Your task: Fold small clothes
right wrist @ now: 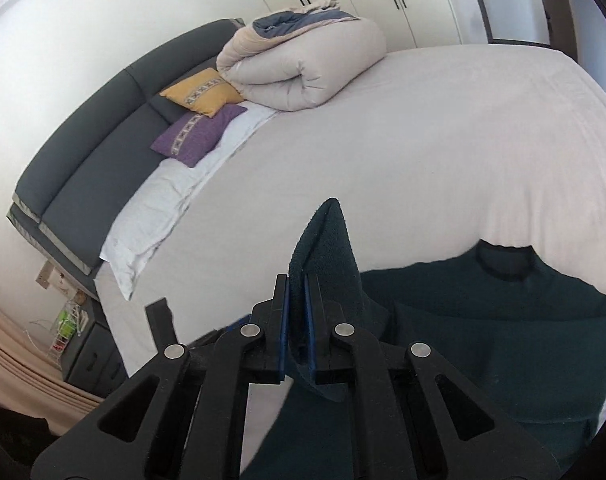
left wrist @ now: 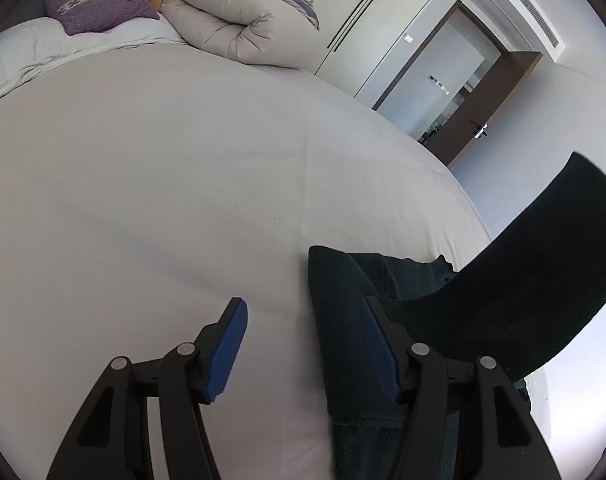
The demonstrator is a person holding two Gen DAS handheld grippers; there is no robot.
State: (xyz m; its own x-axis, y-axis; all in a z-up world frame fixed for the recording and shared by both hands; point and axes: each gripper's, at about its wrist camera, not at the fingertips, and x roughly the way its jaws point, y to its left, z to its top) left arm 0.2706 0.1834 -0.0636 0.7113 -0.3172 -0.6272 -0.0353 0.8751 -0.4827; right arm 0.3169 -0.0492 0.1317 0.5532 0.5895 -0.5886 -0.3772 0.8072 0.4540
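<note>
Bed (left wrist: 143,200) bears dark garment (right wrist: 503,320), pinched by right gripper (right wrist: 297,320); left gripper (left wrist: 303,344) apart.

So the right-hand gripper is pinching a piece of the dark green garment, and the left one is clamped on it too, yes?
Not quite. The right gripper does pinch the dark green garment, but the left gripper is open, clamping nothing, one finger over the bed sheet, as the left wrist view shows.

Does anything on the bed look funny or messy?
Nothing looks broken or spilled. The dark green garment is only half folded: the right hand-held gripper pinches one piece up off the bed, so it sticks up in a point. The left hand-held gripper is open beside the garment.
</note>
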